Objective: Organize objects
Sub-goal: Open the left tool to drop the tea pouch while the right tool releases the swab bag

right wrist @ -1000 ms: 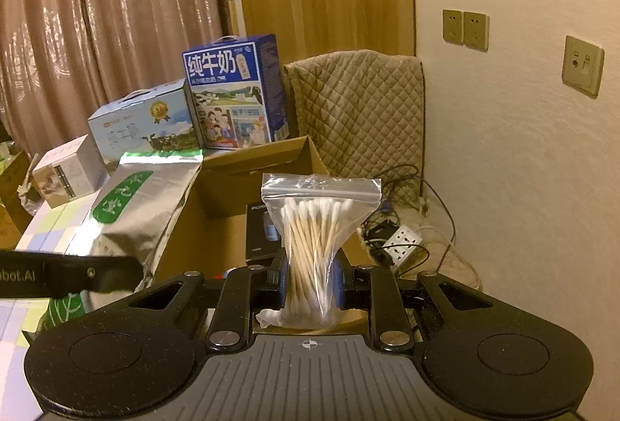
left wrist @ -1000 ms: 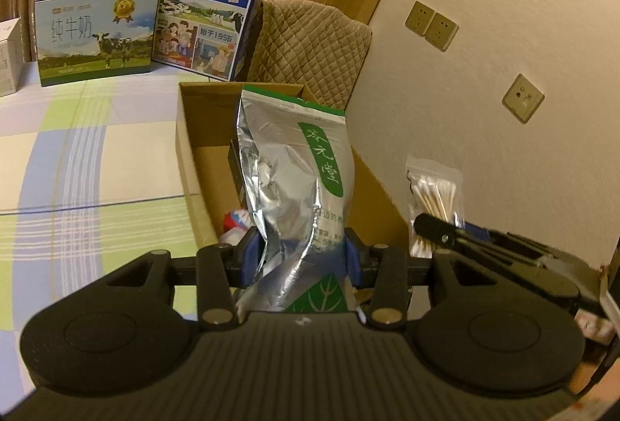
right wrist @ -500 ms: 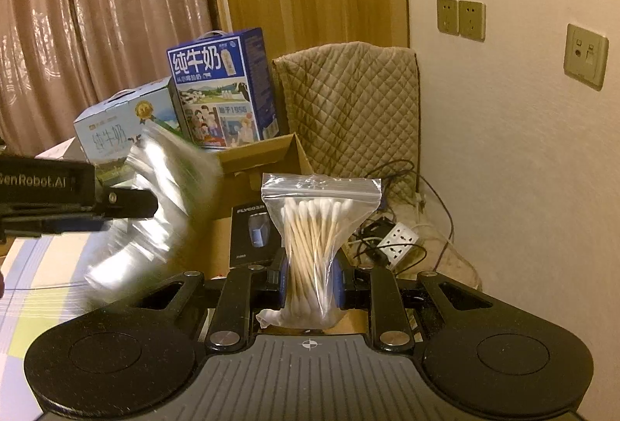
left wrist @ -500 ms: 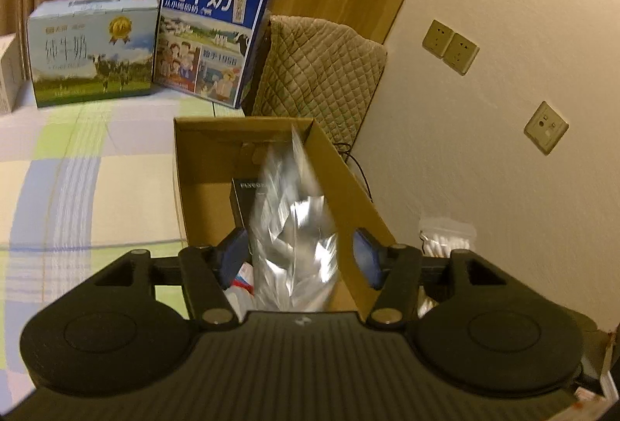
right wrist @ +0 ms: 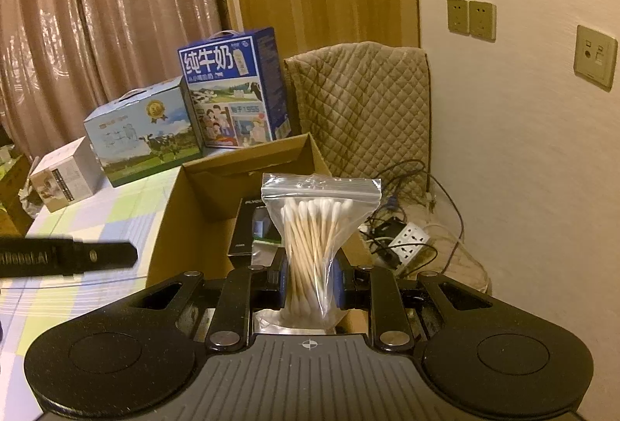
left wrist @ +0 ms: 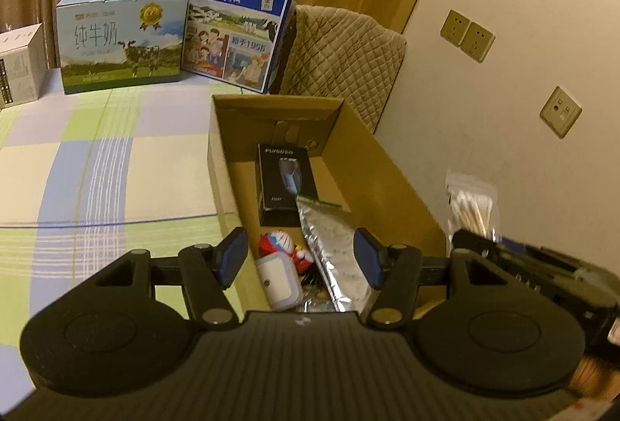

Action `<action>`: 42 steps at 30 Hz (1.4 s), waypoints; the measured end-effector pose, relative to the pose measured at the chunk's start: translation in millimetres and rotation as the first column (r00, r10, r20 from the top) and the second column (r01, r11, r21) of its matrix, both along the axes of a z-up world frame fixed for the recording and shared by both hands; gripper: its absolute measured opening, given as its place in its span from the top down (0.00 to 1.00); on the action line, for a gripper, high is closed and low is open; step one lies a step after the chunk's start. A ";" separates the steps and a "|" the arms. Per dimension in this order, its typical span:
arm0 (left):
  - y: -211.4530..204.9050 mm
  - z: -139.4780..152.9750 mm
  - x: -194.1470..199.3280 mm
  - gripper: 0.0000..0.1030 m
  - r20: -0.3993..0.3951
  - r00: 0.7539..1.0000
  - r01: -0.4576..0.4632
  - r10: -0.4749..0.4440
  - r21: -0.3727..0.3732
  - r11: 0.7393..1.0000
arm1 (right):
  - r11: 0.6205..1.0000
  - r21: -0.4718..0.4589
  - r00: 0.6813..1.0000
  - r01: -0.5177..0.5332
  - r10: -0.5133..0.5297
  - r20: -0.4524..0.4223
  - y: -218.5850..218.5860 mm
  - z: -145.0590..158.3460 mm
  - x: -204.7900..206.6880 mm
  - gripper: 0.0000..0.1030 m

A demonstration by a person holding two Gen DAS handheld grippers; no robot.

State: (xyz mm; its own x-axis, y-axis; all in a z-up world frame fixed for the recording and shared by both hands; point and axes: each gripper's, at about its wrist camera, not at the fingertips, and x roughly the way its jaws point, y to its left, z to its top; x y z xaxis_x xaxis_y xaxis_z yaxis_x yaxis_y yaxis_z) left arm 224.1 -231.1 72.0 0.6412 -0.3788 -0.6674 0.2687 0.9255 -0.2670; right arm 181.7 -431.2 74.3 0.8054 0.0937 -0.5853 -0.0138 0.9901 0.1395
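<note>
The right gripper [right wrist: 310, 283] pinches the cotton-swab bag [right wrist: 316, 246] upright just near of the cardboard box [left wrist: 387, 165], while the left gripper [left wrist: 302, 262] stands spread above the silver pouch [left wrist: 333, 246] lying inside lengthwise.

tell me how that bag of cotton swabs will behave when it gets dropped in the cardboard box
Probably light and floppy: the bag of cotton swabs pinches to a waist in the right hand-held gripper. It will likely flop over in the cardboard box, not stand.
</note>
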 end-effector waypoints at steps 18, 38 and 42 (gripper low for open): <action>11.9 -7.0 -10.7 0.36 -0.018 1.000 -0.017 0.017 0.022 1.000 | 0.999 0.001 0.999 -0.037 0.037 0.007 15.8 5.9 8.0 0.82; 35.5 -18.9 -8.9 0.07 0.008 0.995 -0.102 0.101 0.062 0.993 | 0.989 0.141 0.997 -0.050 0.041 0.068 6.3 8.4 22.9 0.23; 38.7 -20.2 -14.8 0.04 0.016 0.994 -0.109 0.108 0.075 0.991 | 0.990 0.139 0.999 -0.033 0.027 0.043 2.1 4.1 13.4 0.23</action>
State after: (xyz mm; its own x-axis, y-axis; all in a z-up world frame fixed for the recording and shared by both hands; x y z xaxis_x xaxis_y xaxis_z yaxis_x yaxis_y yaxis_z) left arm 209.3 -192.5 51.8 0.6835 -0.2555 -0.6837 0.1686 0.9667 -0.1926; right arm 195.1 -429.1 78.4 0.8238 0.1968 -0.5316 -0.0520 0.9601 0.2749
